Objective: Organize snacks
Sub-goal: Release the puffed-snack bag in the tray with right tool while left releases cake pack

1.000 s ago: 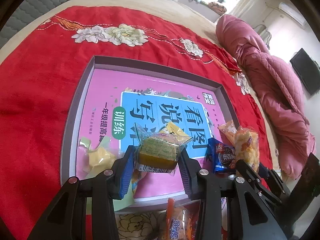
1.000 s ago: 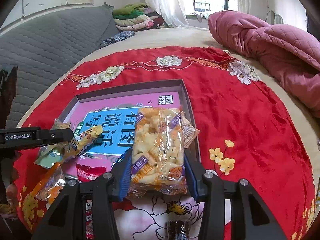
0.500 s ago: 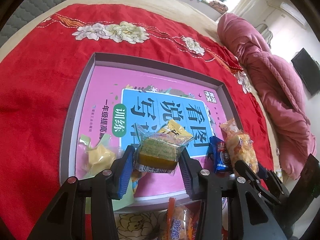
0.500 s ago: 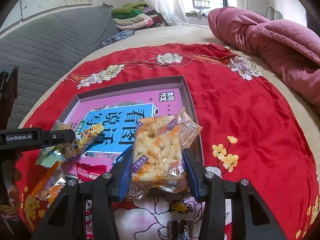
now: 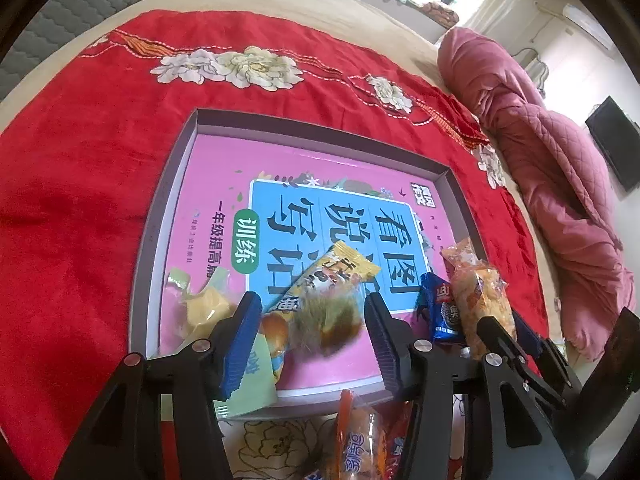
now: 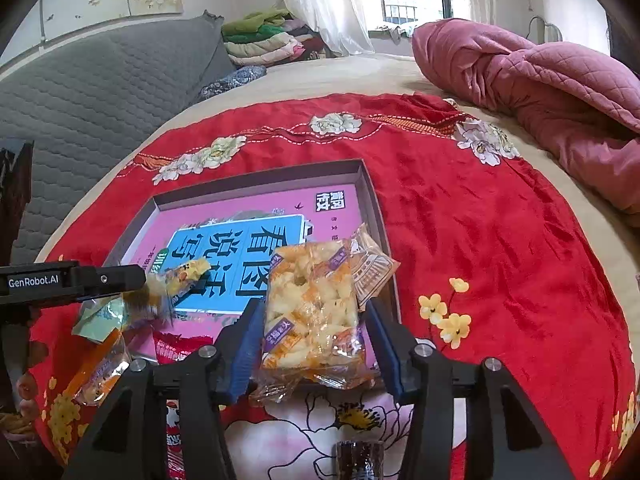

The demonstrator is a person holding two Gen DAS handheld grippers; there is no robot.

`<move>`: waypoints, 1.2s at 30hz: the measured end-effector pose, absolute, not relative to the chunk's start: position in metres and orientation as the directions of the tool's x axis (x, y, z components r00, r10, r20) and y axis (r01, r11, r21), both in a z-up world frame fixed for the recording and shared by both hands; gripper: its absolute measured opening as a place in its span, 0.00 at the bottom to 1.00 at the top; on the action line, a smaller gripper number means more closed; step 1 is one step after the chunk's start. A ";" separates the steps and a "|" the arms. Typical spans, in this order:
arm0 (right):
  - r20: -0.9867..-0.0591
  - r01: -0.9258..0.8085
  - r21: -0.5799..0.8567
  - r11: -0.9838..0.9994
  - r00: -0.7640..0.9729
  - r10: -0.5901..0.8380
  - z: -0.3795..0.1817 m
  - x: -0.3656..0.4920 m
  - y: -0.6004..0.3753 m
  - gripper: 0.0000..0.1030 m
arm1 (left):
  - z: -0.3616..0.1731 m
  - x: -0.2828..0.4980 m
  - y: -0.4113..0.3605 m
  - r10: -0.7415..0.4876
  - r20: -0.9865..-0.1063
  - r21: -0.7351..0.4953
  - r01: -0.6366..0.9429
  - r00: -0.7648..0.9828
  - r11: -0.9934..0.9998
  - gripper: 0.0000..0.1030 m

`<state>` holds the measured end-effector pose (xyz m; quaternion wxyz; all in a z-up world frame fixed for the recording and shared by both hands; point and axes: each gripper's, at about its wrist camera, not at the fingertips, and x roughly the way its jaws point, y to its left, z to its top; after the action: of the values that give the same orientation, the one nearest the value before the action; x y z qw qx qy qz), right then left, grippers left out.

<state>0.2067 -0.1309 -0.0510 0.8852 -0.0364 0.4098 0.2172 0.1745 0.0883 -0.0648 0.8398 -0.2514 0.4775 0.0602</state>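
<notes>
My left gripper (image 5: 312,334) is opening its 2 blue jaws, and the blurred green-and-brown wrapped cake (image 5: 326,320) sits loose between them over the shallow grey box with a pink printed floor (image 5: 176,184). My right gripper (image 6: 312,344) is opening too, the clear packet of yellow puffed snacks (image 6: 312,312) between its jaws, untouched by either pad, resting on that box's near edge.
</notes>
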 end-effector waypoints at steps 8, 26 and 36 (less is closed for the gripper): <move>-0.732 -0.401 0.123 0.908 0.581 0.356 -0.047 0.207 -0.135 0.58 | -0.063 0.169 0.093 -0.142 -0.829 -0.381 -0.359 0.541 0.852 0.60; -0.718 -0.389 0.121 0.913 0.601 0.351 -0.039 0.203 -0.142 0.63 | -0.050 0.158 0.096 -0.117 -0.822 -0.368 -0.363 0.557 0.856 0.61; -0.701 -0.393 0.118 0.912 0.618 0.357 -0.029 0.191 -0.152 0.67 | -0.037 0.148 0.093 -0.084 -0.820 -0.332 -0.349 0.567 0.876 0.67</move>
<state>0.1906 -0.1523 -0.0288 0.8991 -0.0238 0.3841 0.2087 0.1477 0.0931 -0.0372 0.8530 -0.2362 0.4590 0.0776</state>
